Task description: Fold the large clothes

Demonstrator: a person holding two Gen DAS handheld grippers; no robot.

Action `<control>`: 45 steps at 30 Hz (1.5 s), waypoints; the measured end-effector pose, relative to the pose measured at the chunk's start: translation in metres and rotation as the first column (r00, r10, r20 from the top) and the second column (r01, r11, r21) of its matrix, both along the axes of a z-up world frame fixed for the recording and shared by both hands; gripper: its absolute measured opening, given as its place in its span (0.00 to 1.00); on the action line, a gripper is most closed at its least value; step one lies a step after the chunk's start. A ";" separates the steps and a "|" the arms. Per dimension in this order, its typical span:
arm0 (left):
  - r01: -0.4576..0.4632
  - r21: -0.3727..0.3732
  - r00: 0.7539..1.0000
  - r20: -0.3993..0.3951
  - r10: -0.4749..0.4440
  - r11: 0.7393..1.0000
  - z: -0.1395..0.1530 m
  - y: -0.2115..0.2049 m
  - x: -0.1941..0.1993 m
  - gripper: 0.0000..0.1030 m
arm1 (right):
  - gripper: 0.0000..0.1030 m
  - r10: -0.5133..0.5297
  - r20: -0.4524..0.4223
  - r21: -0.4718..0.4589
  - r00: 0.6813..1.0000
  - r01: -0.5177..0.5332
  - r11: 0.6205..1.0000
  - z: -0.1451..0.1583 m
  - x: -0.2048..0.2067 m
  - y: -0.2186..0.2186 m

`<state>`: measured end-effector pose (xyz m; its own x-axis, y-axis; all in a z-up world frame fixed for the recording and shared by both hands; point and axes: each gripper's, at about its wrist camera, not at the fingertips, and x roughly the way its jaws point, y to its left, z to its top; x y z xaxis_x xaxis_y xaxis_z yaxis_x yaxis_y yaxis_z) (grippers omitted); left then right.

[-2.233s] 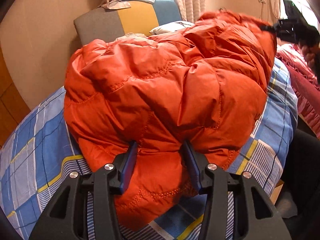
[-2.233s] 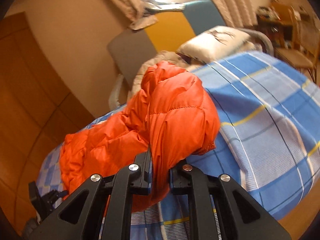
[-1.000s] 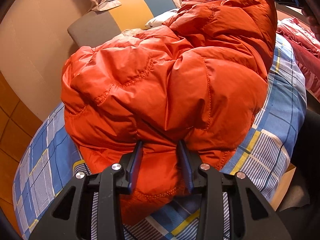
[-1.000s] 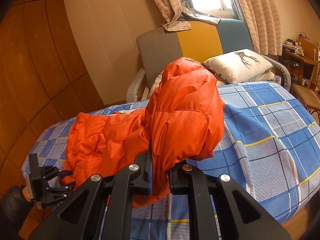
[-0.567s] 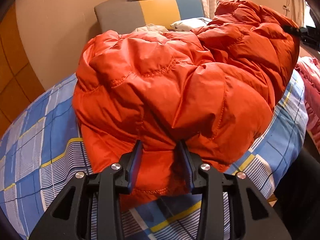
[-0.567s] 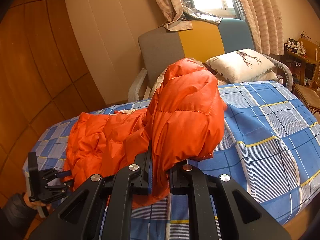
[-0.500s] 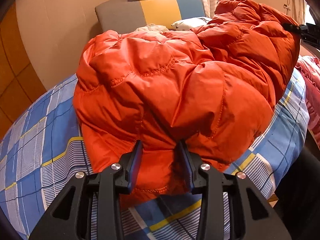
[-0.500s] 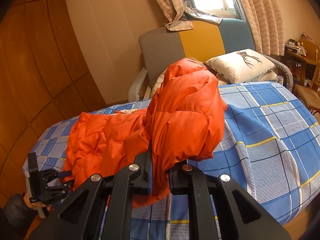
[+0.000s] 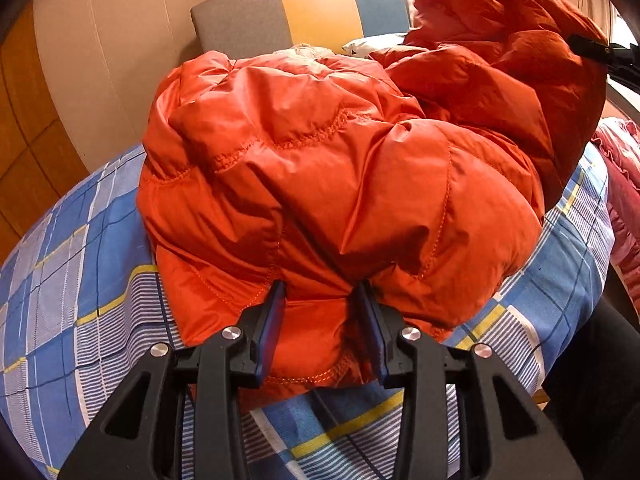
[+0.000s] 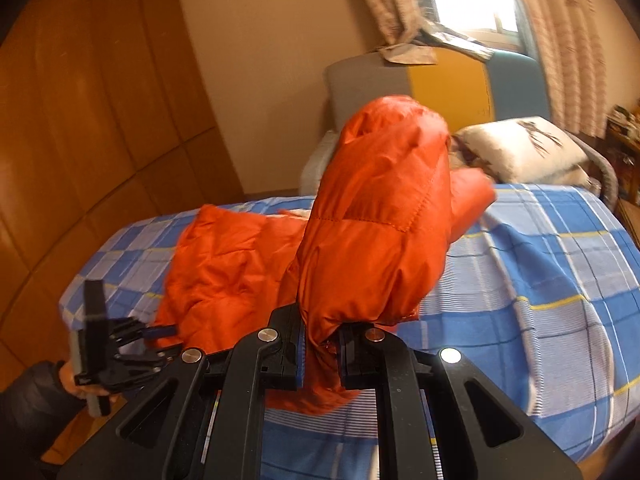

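An orange puffer jacket [image 9: 340, 168] lies bunched on a bed with a blue checked sheet [image 9: 80, 280]. My left gripper [image 9: 322, 300] is shut on a thick fold of the jacket's near edge, low over the sheet. In the right wrist view the jacket [image 10: 380, 232] is lifted into a tall hump, and my right gripper [image 10: 320, 336] is shut on a thin pinch of its fabric. The left gripper [image 10: 160, 332] shows there at the lower left, gripping the jacket's other end, held by a hand in a dark sleeve. The right gripper [image 9: 604, 56] appears at the far right of the left wrist view.
An armchair [image 10: 448, 80] in grey, yellow and blue stands past the bed's head under a curtained window. A white pillow [image 10: 520, 152] lies beside it. Pink ruffled cloth [image 9: 624, 184] hangs at the bed's right. Wooden wall panels [image 10: 80, 160] run along the left.
My right gripper has swung with the lifted jacket end, so the hump now stands taller and its view is blurred. The left gripper has rolled a little and keeps its grip in place.
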<state>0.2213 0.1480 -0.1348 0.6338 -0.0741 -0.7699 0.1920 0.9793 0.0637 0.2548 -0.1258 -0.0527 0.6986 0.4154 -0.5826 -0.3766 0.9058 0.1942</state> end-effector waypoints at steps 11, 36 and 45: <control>-0.001 -0.041 1.000 0.002 0.001 0.999 -0.005 0.009 0.001 0.35 | 0.11 0.110 -0.013 -0.034 0.994 -0.111 0.993 -0.005 -0.010 0.063; -0.090 -0.232 0.996 -0.032 0.085 0.969 -0.015 0.058 0.013 0.37 | 0.11 0.108 -0.045 -0.044 0.993 -0.110 0.993 -0.021 -0.014 0.106; -0.134 -0.344 0.991 -0.034 0.131 0.929 -0.017 0.075 0.007 0.37 | 0.11 0.163 -0.049 -0.063 0.985 -0.166 0.984 -0.027 -0.020 0.123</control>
<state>0.2278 0.2233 -0.1514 0.6484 -0.2520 -0.7184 0.0577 0.9572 -0.2836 0.2347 -0.0028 -0.0797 0.5977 0.4815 -0.6410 -0.5137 0.8438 0.1549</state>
